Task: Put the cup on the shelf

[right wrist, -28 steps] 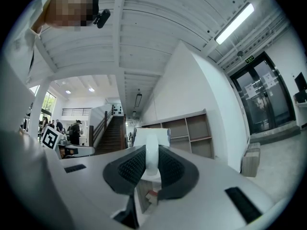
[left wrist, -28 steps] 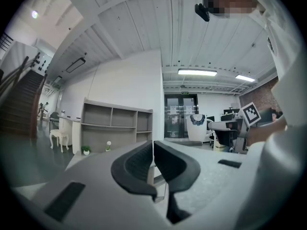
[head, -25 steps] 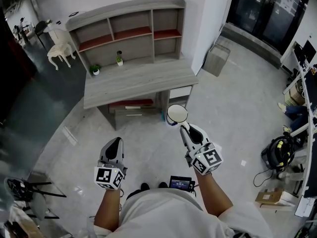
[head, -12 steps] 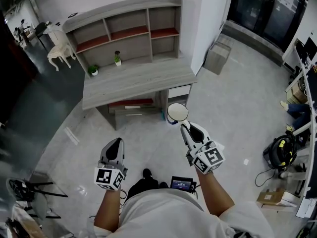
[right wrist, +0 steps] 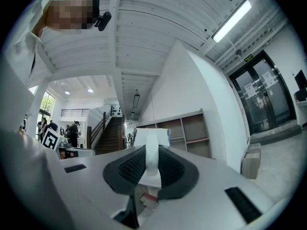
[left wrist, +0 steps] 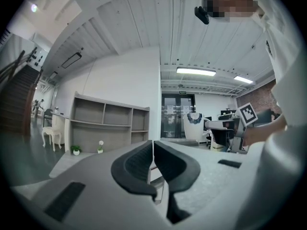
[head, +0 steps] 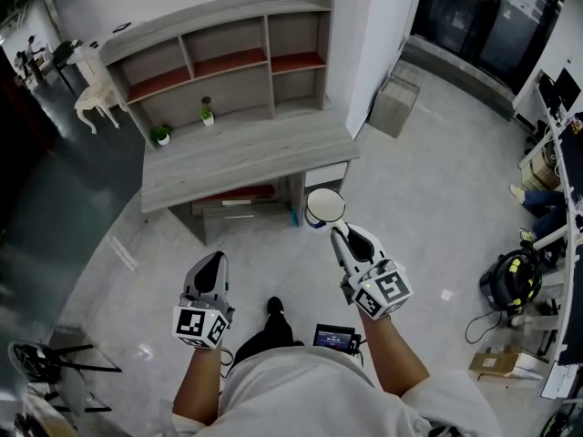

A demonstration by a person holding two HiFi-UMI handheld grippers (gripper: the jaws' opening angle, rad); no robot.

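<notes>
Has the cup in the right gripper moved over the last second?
Yes, slightly: the cup, held in the right gripper, is nearer the desk, whose front edge has slid down the head view toward it.

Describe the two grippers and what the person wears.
The left gripper and right gripper have pale grey shells with black ribbed pads lining each claw. Each carries a white cube printed with black square markers. The person wears a white short-sleeved top.
</notes>
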